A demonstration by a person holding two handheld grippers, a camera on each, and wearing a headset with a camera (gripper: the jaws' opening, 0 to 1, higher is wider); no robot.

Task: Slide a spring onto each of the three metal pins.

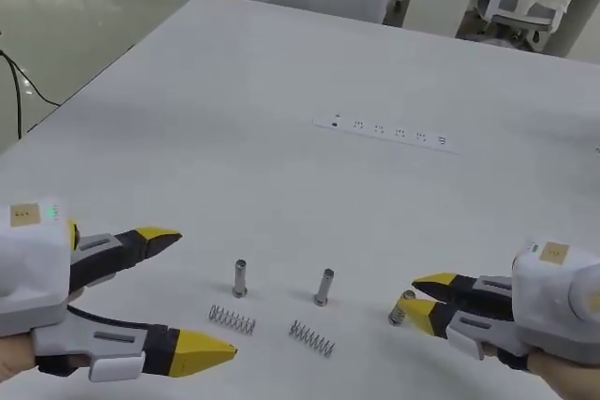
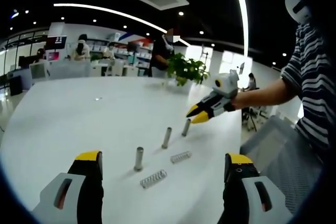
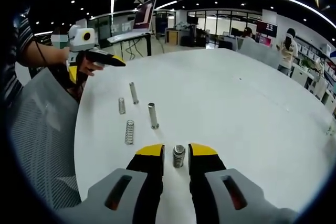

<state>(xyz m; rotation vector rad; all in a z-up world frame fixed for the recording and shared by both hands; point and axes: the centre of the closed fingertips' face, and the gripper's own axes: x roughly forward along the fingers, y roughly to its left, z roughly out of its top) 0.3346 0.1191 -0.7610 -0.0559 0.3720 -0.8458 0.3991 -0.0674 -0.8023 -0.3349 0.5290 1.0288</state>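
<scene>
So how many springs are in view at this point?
3. One spring lies on the table near the left pin, a second spring near the middle pin; a third spring appears coiled on the right pin between the jaws of the right hand-held gripper.

White desk, silver bits, yellow tips

The desk (image 1: 281, 91) is plain white. The pins (image 1: 240, 278) and springs (image 1: 232, 319) are shiny silver-grey. The fingers (image 1: 202, 351) are black with yellow tips, on grey and white handles. A sleeve (image 2: 310, 66) looks striped dark and white.
</scene>
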